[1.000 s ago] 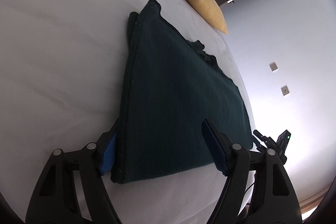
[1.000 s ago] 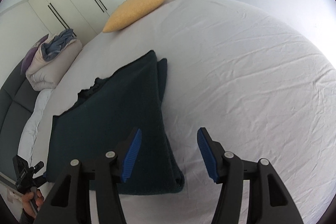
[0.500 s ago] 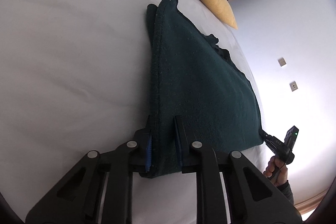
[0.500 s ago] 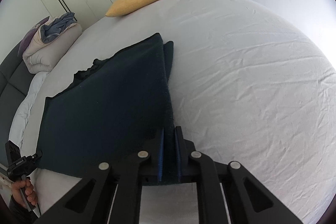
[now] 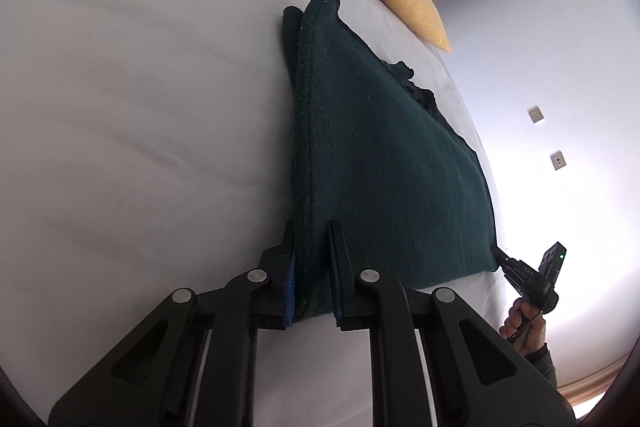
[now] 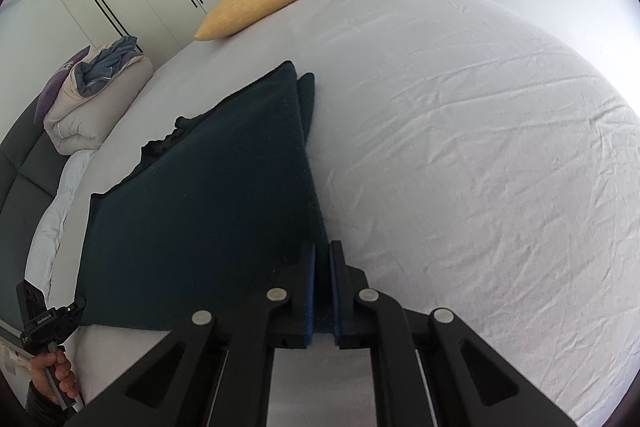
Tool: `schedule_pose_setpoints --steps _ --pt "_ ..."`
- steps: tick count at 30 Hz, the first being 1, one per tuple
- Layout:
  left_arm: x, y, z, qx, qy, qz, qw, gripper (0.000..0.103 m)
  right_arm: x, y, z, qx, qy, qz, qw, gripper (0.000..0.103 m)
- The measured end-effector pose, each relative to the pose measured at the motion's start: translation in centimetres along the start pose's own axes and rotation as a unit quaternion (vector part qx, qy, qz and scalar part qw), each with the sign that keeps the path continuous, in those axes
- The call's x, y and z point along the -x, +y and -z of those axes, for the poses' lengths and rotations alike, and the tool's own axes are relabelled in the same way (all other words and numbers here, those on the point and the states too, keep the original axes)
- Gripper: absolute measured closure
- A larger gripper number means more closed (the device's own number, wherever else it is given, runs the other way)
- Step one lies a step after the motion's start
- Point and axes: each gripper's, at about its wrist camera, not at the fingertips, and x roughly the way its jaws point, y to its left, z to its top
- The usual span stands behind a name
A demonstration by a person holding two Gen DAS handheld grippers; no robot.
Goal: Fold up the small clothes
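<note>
While flat on the bed point(image 6: 460, 147) — dark green cloth point(image 5: 380, 163), near corners pinched in left tongs point(image 5: 312, 267), right tongs point(image 6: 322, 287).

2 close wrist views down opposite garment point(image 5: 384, 163) corners, bed point(image 6: 460, 147) shared

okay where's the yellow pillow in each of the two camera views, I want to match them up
Left wrist view: the yellow pillow lies upper right of centre, at the bed's far edge, beyond the far tip of the dark green cloth.
Right wrist view: the yellow pillow lies upper left of centre, again beyond the cloth's far tip.
Shared landmark: the cloth's far corner, pointing toward the pillow in both.
</note>
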Motion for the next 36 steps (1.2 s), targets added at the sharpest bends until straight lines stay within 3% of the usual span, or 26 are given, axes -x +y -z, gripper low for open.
schedule_pose_setpoints --steps 15,18,19,23,25,26,31,34,35,36 --pt "0.2 1.0 0.2 0.007 -0.008 0.004 0.9999 0.092 -0.3 -1.1 0.8 -0.017 0.015 -0.002 1.0 0.096" --pt "0.5 1.6 0.1 0.029 -0.02 0.019 0.9992 0.091 0.3 -1.3 0.7 -0.021 0.014 0.003 1.0 0.084" --pt "0.9 1.8 0.0 0.039 -0.024 0.024 0.9987 0.091 0.7 -1.2 0.7 -0.027 0.009 0.007 1.0 0.074" --pt "4.4 0.8 -0.5 0.037 -0.076 -0.014 0.9963 0.091 5.1 -0.2 0.5 -0.029 -0.073 -0.008 0.997 0.073" --pt "5.2 -1.4 -1.2 0.001 -0.089 -0.013 0.9959 0.091 5.8 1.3 -0.1 -0.026 -0.085 -0.036 0.995 0.072" --pt "4.8 -3.6 -1.7 -0.035 -0.082 -0.016 0.9958 0.091 5.4 2.8 -0.6 -0.024 -0.076 -0.072 0.994 0.072" --pt "-1.0 -10.3 -1.7 -0.124 -0.027 -0.011 0.9919 0.091 -0.1 10.9 -1.0 -0.001 -0.001 -0.206 0.979 0.072" --pt "-6.7 -10.4 -1.1 -0.126 0.027 -0.05 0.9904 0.091 -5.4 15.5 0.0 -0.015 0.062 -0.27 0.961 0.072" --pt "-7.5 -9.8 -1.0 -0.119 0.034 -0.055 0.9908 0.091 -6.4 16.1 0.3 -0.016 0.074 -0.271 0.96 0.072" --pt "-7.7 -8.9 -0.8 -0.109 0.026 -0.038 0.993 0.091 -8.2 16.9 1.1 -0.015 0.1 -0.269 0.958 0.072"
